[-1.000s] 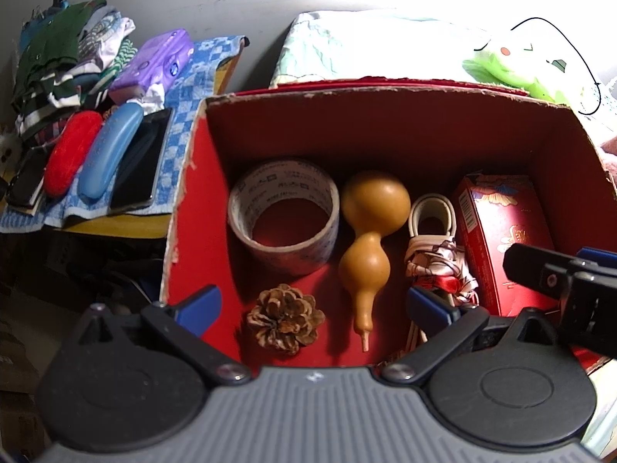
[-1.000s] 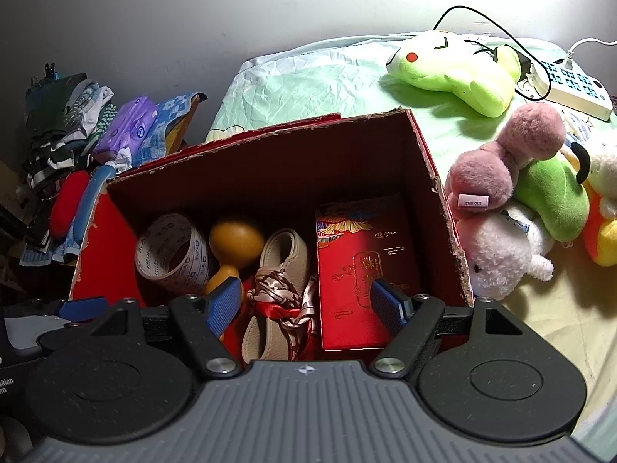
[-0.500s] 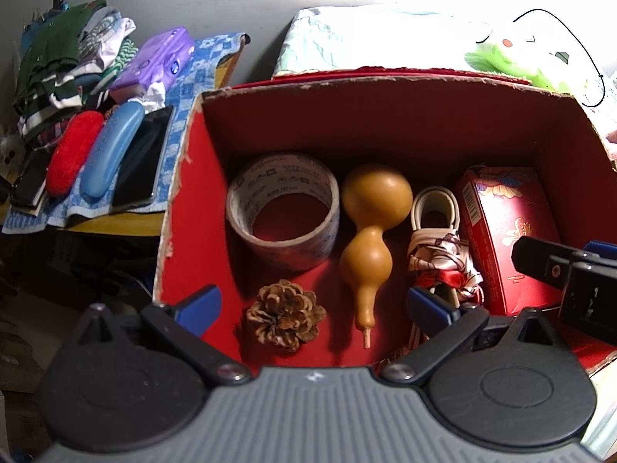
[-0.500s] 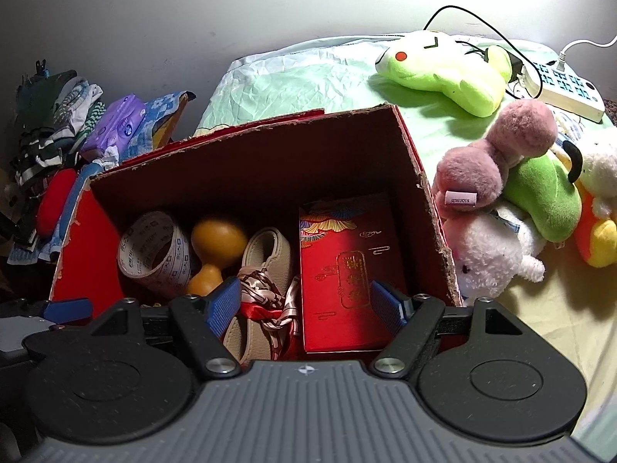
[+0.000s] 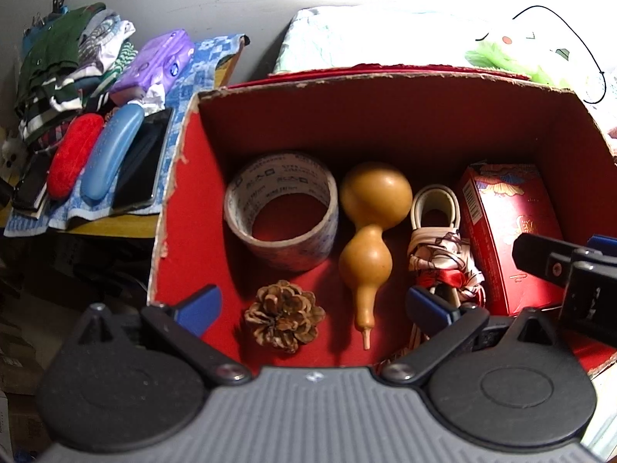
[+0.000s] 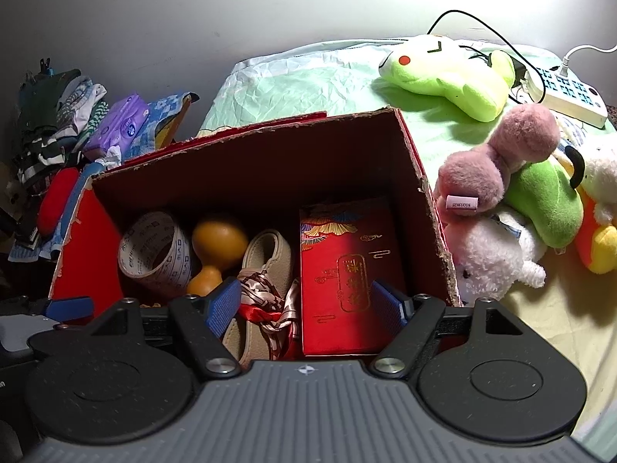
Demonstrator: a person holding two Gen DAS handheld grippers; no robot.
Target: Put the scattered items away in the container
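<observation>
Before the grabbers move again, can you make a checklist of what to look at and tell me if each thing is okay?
1. Left gripper open and empty: ok.
2. Right gripper open and empty: ok.
3. Items inside the red box, namely tape roll, gourd, pine cone, ribbon-tied cord and red packet: ok.
4. Nothing sticking up over the box rim: ok.
5. Grippers apart from each other: ok, though close at the box's right side.
6. Any task items left outside: cannot tell; plush toys lie beside the box.
</observation>
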